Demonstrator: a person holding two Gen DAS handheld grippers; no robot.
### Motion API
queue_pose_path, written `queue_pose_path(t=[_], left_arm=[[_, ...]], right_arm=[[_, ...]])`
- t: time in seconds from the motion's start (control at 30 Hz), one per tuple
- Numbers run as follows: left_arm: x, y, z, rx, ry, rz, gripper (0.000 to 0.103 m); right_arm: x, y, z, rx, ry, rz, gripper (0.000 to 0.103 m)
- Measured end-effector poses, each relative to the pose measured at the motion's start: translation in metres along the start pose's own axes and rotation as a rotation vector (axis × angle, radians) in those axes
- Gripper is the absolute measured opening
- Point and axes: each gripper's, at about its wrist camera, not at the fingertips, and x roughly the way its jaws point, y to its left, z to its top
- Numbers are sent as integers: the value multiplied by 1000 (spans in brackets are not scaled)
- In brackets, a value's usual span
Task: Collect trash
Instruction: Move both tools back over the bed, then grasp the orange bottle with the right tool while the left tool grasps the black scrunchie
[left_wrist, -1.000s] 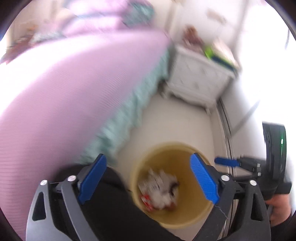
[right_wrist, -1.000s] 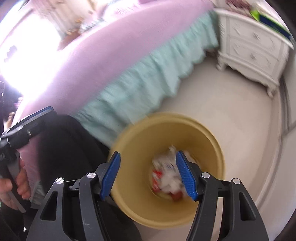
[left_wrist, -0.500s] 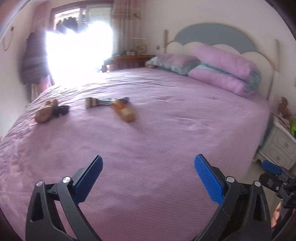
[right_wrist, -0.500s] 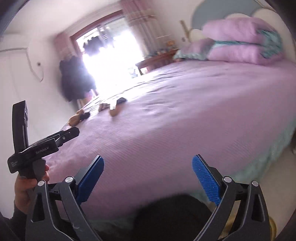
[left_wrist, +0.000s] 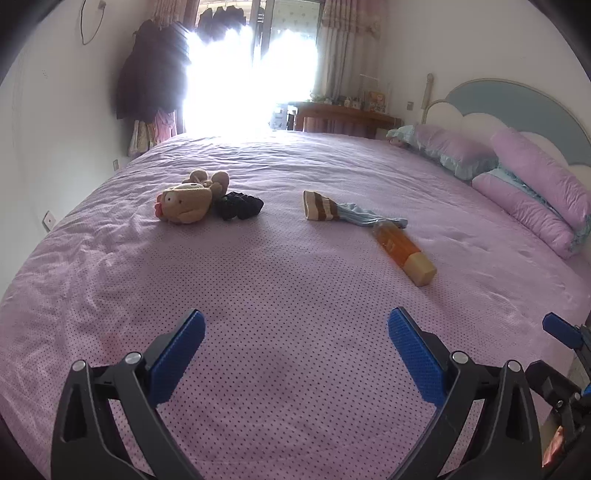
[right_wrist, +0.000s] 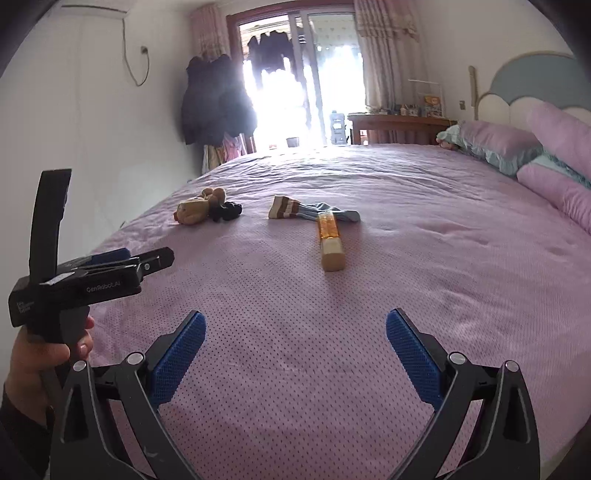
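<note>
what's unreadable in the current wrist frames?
- Window area, left wrist view: blown out by glare, nothing visible outside.
- Items on the far desk, right wrist view: too small to identify.
- Right hand-held gripper, left wrist view: cut off by the frame edge.
- Dark bundle beside the plush toy: too dark to identify.

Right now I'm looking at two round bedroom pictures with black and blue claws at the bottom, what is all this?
Those claws are hand-held tools: a person carries one gripper in each hand, and each carries a wide-angle camera looking along its fingers. One picture comes from the left gripper, the other from the right gripper. Both stand open and hold nothing. In the right view, the left tool shows in the person's hand. Ahead, on the purple bed, lie a plush toy, a dark cloth bundle, a striped sock and an amber bottle.
</note>
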Motion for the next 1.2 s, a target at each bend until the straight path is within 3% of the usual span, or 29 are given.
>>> queue_pose_path(t=[0.13, 0.3, 0.37, 0.77, 1.1, 1.13, 1.2], left_arm=[[29, 8, 14, -49, 33, -48, 99], [82, 18, 37, -45, 74, -8, 99], [100, 25, 44, -71, 94, -26, 99], [146, 50, 55, -144, 145, -71, 99], [172, 56, 80, -148, 141, -50, 99], [175, 58, 82, -154, 145, -47, 99], [184, 63, 87, -169, 152, -29, 99]], right_arm=[[42, 5, 18, -51, 58, -32, 95], [95, -12, 39, 6, 123, -13, 94], [109, -16, 47, 27, 139, -10, 93], [185, -43, 78, 35, 239, -36, 81], [236, -49, 80, 26, 331, -77, 70], [238, -48, 81, 21, 331, -81, 67], [238, -47, 82, 15, 325, -80, 46]])
